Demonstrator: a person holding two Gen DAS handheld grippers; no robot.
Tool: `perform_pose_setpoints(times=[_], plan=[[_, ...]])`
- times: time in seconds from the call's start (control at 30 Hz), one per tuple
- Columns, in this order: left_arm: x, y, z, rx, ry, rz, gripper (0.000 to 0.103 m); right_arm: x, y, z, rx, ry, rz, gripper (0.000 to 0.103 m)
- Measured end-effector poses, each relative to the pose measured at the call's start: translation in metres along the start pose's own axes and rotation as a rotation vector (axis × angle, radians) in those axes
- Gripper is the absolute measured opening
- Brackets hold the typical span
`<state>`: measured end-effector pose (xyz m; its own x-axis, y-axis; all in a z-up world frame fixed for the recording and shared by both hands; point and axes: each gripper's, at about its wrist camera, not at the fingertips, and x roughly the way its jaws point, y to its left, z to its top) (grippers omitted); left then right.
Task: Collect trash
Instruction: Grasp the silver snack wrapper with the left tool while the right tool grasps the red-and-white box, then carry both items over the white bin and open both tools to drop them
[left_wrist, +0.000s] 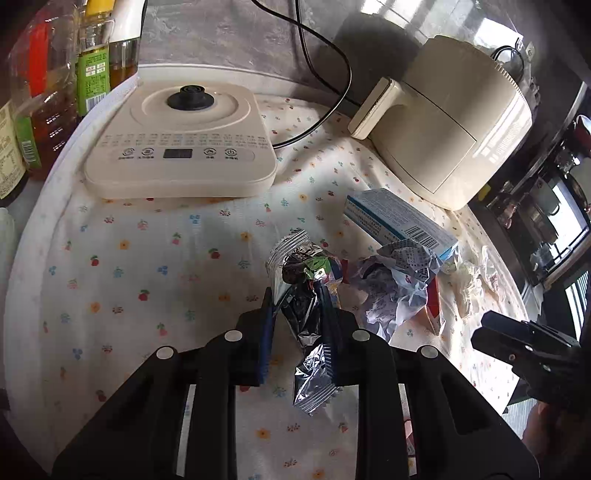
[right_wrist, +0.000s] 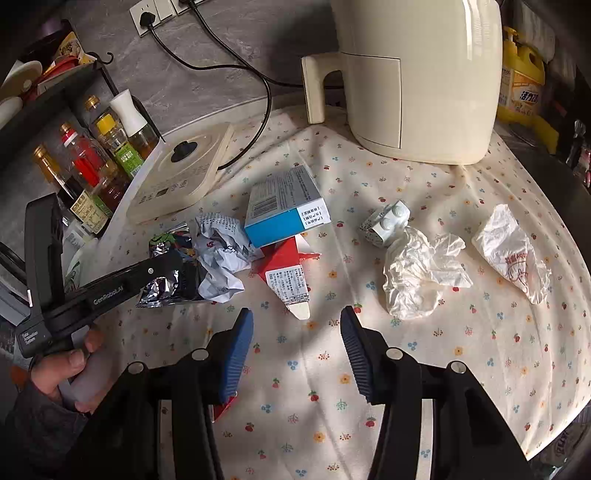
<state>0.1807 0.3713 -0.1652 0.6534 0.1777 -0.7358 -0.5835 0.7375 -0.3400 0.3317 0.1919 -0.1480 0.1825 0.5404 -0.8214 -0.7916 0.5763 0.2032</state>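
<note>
My left gripper (left_wrist: 295, 295) is shut on a crumpled silver foil wrapper (left_wrist: 306, 280), which also shows in the right wrist view (right_wrist: 166, 273). Beside it lie a crumpled printed paper (left_wrist: 399, 280) (right_wrist: 219, 254), a blue and white box (left_wrist: 399, 221) (right_wrist: 286, 206) and a red and white carton (right_wrist: 288, 277). My right gripper (right_wrist: 295, 328) is open and empty above the cloth, near the carton's tip. Further right lie a white blister pack (right_wrist: 388, 221), a crumpled clear plastic film (right_wrist: 417, 277) and a white plastic bag (right_wrist: 513, 251).
A cream kettle base (left_wrist: 177, 140) (right_wrist: 181, 177) stands at the back left, a cream air fryer (left_wrist: 443, 133) (right_wrist: 421, 74) at the back right. Oil and sauce bottles (right_wrist: 96, 162) line the left edge. Black power cords (left_wrist: 325, 74) run to wall sockets. A yellow detergent bottle (right_wrist: 521, 85) stands far right.
</note>
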Motion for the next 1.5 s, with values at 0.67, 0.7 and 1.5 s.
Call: perform_pose_setpoints(times=[0.67, 0.7, 1.5], plan=[[-0.07, -0.028, -0.011, -0.005, -0.114, 0.016, 0.023, -0.028, -0.019, -0.013, 0.019, 0.021, 0.073, 0.023], [-0.073, -0.036, -0.011, 0.009, -0.116, 0.007, 0.023, -0.037, -0.023, -0.017, 0.029, 0.01, 0.075, 0.023], [-0.034, -0.342, -0.107, 0.558, 0.084, -0.412, 0.023, -0.237, -0.203, -0.219, 0.525, -0.197, -0.147, 0.023]])
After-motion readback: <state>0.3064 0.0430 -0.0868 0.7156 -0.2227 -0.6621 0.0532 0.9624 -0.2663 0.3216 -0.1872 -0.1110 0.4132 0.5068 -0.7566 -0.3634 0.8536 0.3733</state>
